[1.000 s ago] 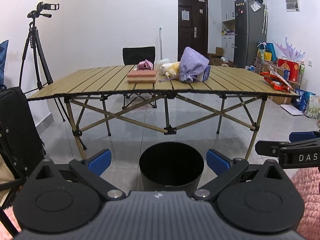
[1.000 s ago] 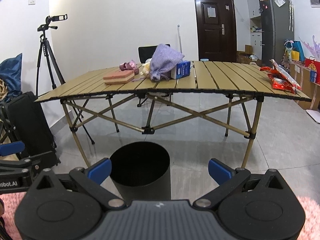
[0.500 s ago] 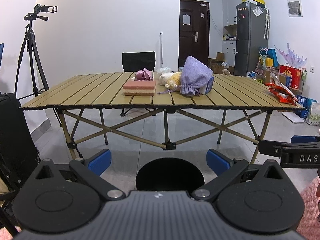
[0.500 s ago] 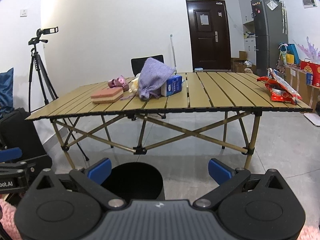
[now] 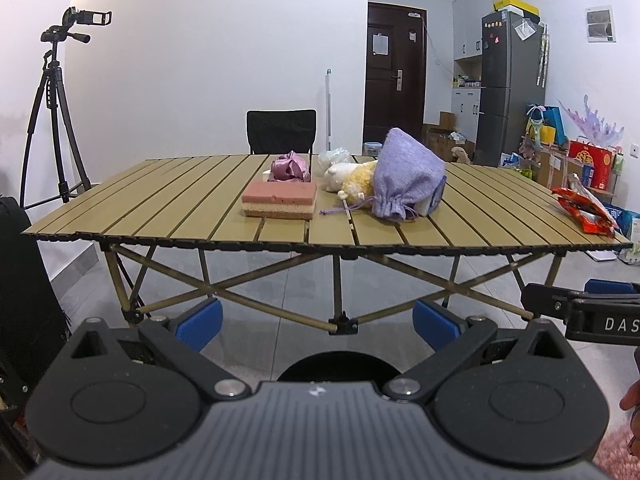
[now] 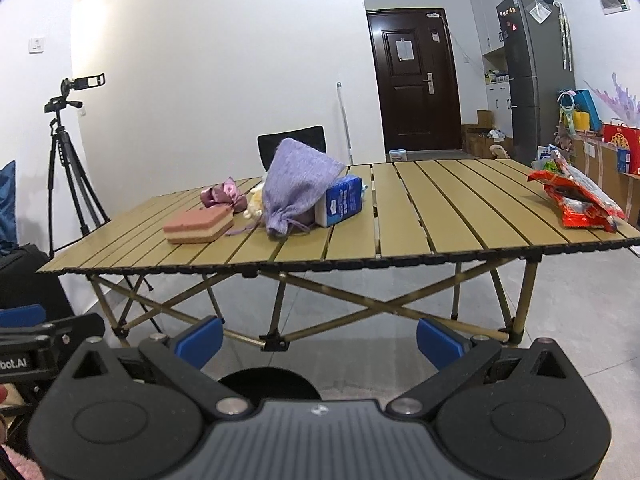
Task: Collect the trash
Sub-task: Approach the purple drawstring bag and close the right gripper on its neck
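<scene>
Left wrist view: the left gripper (image 5: 316, 322) is seen w/ jaws apart and nothing between them, low in the frame; the black bin (image 5: 339, 366) sits on the floor at bottom centre, just beyond the gripper body, its inside not visible. On the tabletop (image 5: 168, 208) at mid-frame, nothing appears collected yet: a red snack wrapper (image 5: 585, 212) lies at the far right edge, well apart from a central cluster of pink sponge block (image 5: 279, 199), purple drawstring pouch (image 5: 404, 182), plush toy (image 5: 352, 178) and crumpled purple wrap (image 5: 290, 166). Right wrist view: the right gripper (image 6: 319, 339) is likewise shown w/ jaws apart and empty; the bin rim is at bottom centre-left. The wrapper is at the right edge of the frame, and a blue-white carton (image 6: 340, 200) is seen touching the pouch. Judged: the task is at its start; approach to the tabletop, pick-up and drop into the bin are all left.
</scene>
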`<state>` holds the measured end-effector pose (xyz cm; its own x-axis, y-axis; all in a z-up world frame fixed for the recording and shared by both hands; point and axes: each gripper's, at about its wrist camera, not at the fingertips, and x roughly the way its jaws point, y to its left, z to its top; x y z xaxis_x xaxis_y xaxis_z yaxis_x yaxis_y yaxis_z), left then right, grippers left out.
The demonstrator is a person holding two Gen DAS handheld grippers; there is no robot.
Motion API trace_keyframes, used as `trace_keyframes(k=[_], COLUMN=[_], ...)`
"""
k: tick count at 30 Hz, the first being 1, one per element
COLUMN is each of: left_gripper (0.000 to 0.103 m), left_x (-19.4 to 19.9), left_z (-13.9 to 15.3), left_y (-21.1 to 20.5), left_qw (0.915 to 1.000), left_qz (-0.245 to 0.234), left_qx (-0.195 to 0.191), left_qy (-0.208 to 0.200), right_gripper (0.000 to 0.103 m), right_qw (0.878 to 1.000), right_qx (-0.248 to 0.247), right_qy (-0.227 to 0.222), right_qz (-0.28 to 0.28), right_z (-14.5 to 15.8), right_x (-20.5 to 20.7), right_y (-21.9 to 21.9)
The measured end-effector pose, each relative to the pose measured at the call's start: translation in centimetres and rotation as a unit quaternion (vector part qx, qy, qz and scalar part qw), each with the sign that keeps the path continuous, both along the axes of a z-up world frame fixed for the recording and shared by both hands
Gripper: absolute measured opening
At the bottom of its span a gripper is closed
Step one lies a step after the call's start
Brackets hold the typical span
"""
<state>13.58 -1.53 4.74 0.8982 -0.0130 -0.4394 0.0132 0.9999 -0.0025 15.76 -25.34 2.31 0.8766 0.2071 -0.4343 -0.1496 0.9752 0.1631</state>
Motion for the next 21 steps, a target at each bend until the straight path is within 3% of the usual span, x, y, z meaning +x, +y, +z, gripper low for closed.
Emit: trace_keyframes(k=[21], left_gripper=[0.103], left_x=[10.5], left_z=[0.0], left_y=[2.7], left_qw=[0.9991], left_qz=[0.041], left_qx=[-0.005], left_qy=[0.006], right_gripper=[0.103], right_qw=[1.0], right_qx=[-0.019], right_qy=[-0.021], right_qz=[-0.002], right_z=[-0.2], right_x=[11.2], right_y=[2.1])
